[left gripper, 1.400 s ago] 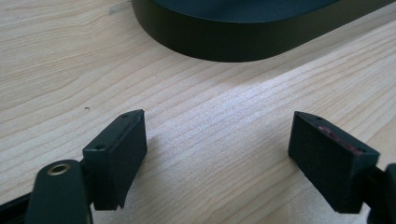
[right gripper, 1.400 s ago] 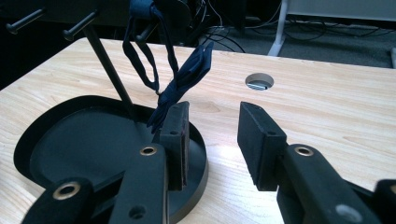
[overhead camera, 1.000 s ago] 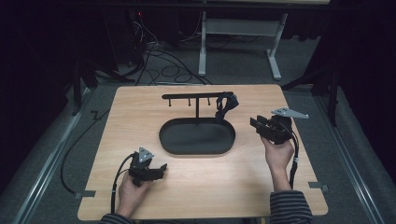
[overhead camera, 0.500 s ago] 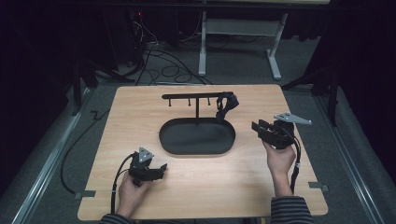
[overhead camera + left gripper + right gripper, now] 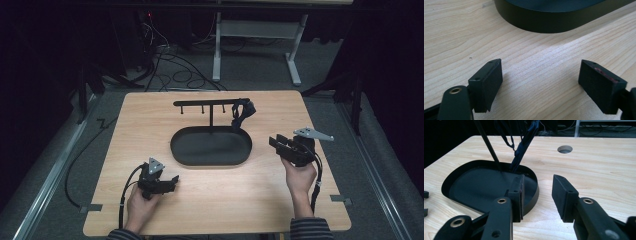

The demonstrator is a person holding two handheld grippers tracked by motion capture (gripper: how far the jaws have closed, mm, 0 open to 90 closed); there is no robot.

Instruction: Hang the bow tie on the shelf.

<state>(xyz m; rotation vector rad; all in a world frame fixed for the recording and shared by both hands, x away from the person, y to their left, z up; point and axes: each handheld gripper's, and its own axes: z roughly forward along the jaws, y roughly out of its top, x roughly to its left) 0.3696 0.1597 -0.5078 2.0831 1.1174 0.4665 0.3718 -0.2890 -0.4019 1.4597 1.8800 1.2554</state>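
Strap [image 5: 242,113], dark and limp, hangs off the rack [image 5: 210,103] at frame centre; I judge it light, best pinched mid-loop. My left tool [image 5: 172,181] and right tool [image 5: 276,143] gape, empty.

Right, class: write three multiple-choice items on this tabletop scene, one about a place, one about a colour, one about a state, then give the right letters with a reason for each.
1. Where does the dark strap hang?
A. from the right end of the stand's crossbar
B. from its left end
C. flat on the wooden table

2. What colour is the oval tray?
A. white
B. black
C. red

3. How do the left gripper jaws stand?
A. shut on the strap
B. shut with nothing in them
C. open, bare wood between them

Answers:
1 A: in the high view the strap dangles at the bar's right end, above the tray's edge.
2 B: the tray looks black in the high view and in both gripper views.
3 C: the left gripper view shows a wide gap with table grain between the jaws. The right gripper is open too.
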